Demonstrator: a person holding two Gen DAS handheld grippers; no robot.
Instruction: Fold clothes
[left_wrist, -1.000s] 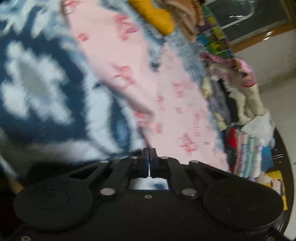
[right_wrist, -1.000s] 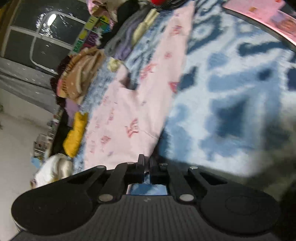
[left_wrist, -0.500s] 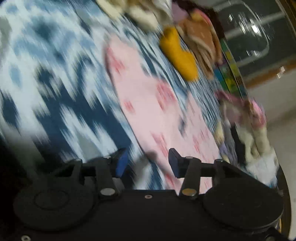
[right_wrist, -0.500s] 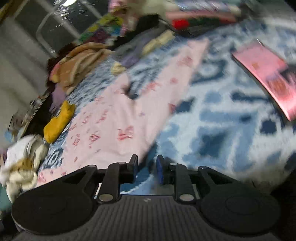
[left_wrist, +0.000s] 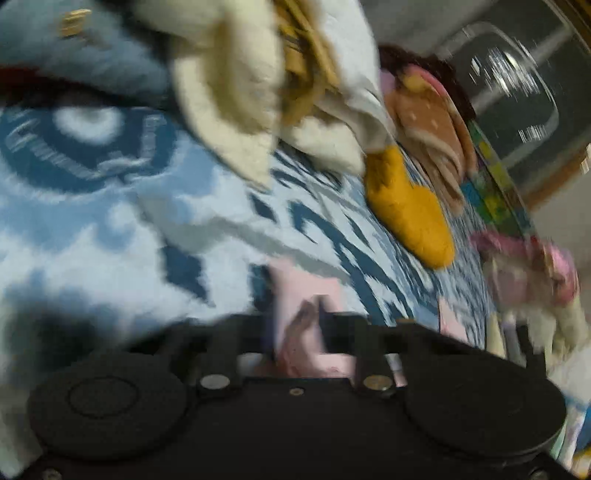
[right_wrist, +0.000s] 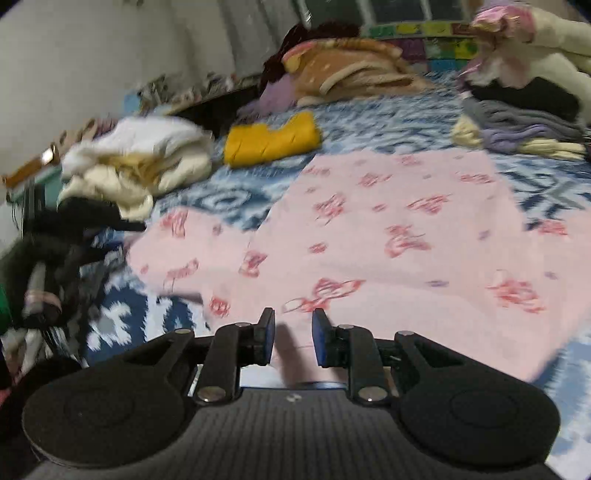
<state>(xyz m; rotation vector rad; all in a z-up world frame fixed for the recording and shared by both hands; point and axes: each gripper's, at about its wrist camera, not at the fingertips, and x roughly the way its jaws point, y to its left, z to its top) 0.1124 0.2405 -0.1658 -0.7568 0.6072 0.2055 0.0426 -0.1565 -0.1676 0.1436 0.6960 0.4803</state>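
A pink garment with red prints (right_wrist: 388, 236) lies spread flat on a blue and white patterned rug (right_wrist: 229, 195). My right gripper (right_wrist: 293, 336) is open, low over the garment's near edge, with pink cloth between its fingers. In the blurred left wrist view my left gripper (left_wrist: 299, 332) is open over a corner of the pink garment (left_wrist: 306, 295), with cloth in the gap between its fingers. The left gripper itself also shows at the left edge of the right wrist view (right_wrist: 44, 291).
A folded yellow garment (right_wrist: 273, 138) lies beyond the pink one. A cream and white pile (right_wrist: 136, 162) sits at left, a brown and pink pile (right_wrist: 343, 70) at the back, grey and cream folded clothes (right_wrist: 524, 129) at right. The yellow garment (left_wrist: 410, 210) also shows in the left view.
Both grippers have opened from shut. Both views have swung round, so the pink garment now lies spread ahead of the right gripper and the left gripper sits over its corner.
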